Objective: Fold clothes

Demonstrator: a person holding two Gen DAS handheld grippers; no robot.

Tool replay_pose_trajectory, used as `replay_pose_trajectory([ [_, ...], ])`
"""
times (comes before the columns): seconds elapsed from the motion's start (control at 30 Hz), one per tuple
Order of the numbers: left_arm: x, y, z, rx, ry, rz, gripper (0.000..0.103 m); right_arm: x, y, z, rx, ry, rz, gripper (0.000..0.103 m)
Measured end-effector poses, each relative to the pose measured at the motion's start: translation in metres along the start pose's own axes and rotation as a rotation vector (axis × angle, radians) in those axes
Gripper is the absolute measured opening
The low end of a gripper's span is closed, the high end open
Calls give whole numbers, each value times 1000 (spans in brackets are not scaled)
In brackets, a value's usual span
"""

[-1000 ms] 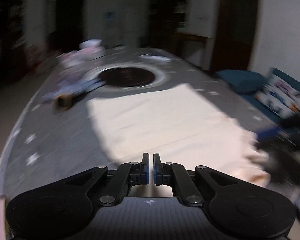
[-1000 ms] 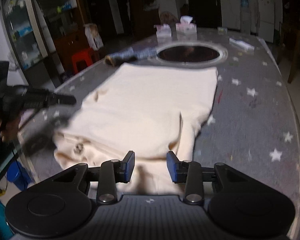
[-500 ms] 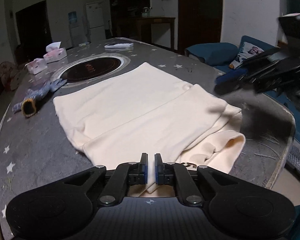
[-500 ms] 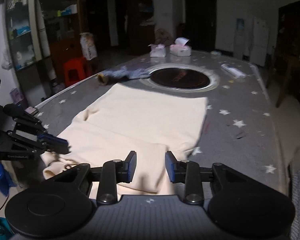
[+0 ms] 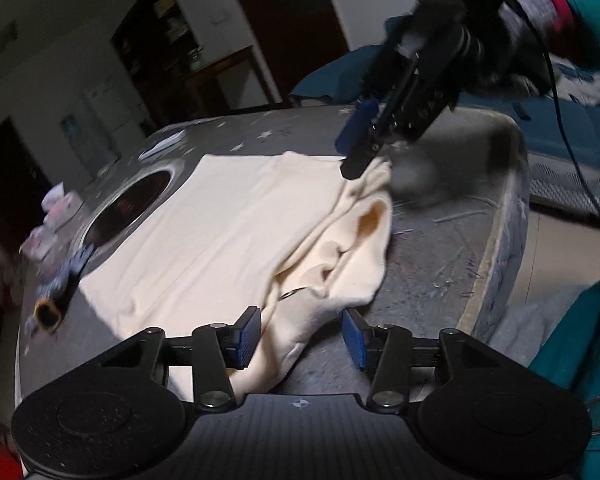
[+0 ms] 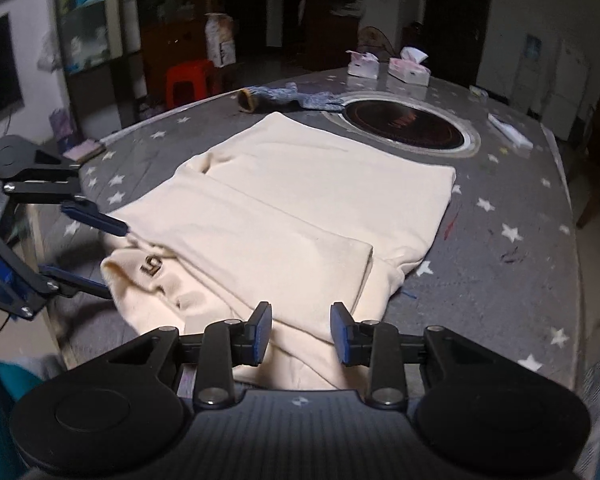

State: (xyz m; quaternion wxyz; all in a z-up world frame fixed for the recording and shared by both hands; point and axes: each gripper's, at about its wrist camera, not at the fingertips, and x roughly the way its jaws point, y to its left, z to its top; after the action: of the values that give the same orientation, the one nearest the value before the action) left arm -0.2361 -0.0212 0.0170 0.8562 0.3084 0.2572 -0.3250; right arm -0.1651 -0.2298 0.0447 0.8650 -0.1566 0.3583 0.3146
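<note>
A cream garment (image 5: 236, 224) lies partly folded on the grey star-patterned table (image 5: 440, 248); it also shows in the right wrist view (image 6: 300, 208). My left gripper (image 5: 300, 334) is open, its jaws on either side of a bunched cream edge at the near end. It shows from the side in the right wrist view (image 6: 96, 252), open by the garment's collar end with a dark label. My right gripper (image 6: 300, 330) is open over the garment's near edge, holding nothing. It shows in the left wrist view (image 5: 360, 148), above the far corner of the cloth.
A round dark hob (image 6: 404, 124) is set in the table beyond the garment. A blue knitted glove (image 6: 284, 96) and two tissue boxes (image 6: 388, 66) lie further back. A red stool (image 6: 188, 84) stands off the table. A teal sofa (image 5: 560, 128) is beside the table edge.
My left gripper has opened from shut and swung toward the bunched collar end. My right gripper has stayed open and moved in lower over the garment's near edge.
</note>
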Motion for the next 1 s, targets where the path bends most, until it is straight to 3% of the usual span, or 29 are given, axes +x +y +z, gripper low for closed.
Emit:
replay_pose_trajectory([
  [0.03,3,-2,0,14,-3,3,45,-4,2,-1,-23,2,-3,34],
  [0.1,5,-1,0,12,-10,-1,24,-10,7,-3,-79,9,-10,39],
  [0.2,6,7,2,-38,-26,-11,11,-14,16,-8,-164,26,-20,43],
  [0.33,1,35,9,-167,-59,-23,10,-15,30,-16,-264,31,-5,56],
  [0.53,2,57,15,-257,-70,-44,9,2,48,-20,-423,-14,-11,58],
  [0.6,2,57,13,-260,-66,-43,9,11,50,-19,-440,-22,-7,55],
  [0.67,2,57,11,-262,-61,-43,10,22,45,-16,-409,-23,-1,45],
  [0.7,2,57,10,-263,-59,-42,13,24,42,-14,-384,-24,11,39],
  [0.73,2,57,10,-264,-57,-42,14,25,38,-11,-355,-20,25,22],
  [0.77,2,57,9,-265,-55,-42,15,25,35,-8,-327,-17,40,17],
  [0.83,1,55,6,-263,-50,-40,18,26,28,-2,-275,-12,66,13],
  [1.0,-6,41,-7,-208,-25,-1,40,21,19,11,-201,-15,84,10],
])
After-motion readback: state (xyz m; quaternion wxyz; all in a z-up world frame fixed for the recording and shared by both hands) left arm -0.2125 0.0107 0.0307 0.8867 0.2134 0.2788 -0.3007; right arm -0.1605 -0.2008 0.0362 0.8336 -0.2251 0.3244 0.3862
